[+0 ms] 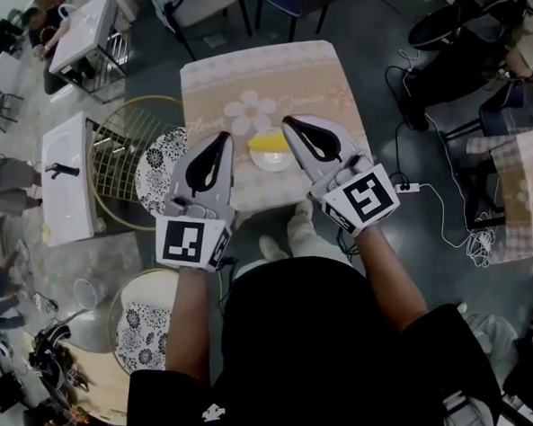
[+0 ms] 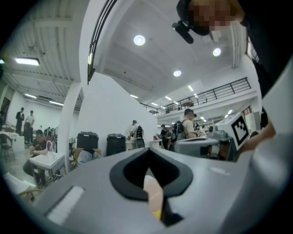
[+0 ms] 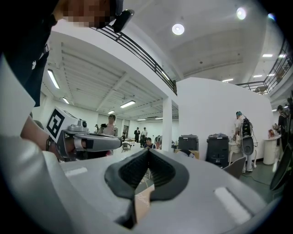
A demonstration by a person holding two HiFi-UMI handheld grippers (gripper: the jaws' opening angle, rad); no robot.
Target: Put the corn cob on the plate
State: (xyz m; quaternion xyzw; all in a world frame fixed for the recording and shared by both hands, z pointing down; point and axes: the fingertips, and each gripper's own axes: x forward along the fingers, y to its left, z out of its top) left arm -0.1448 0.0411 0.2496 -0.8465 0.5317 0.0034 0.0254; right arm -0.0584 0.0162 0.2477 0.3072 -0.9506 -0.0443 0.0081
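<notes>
The corn cob (image 1: 266, 143) lies, as far as I can tell from above, on the small white plate (image 1: 273, 162), near the 6 o'clock edge of the worktop (image 1: 240, 74). My left tongs (image 1: 222, 138) sit at the plate's 9 o'clock, tips together and gripping nothing. My right tongs (image 1: 288, 122) are at its 1 o'clock, likewise closed and empty, just beside the rim. A flower print (image 1: 249, 110) marks the cloth at the plate's 11 o'clock. Both tongs point level over the worktop.
</notes>
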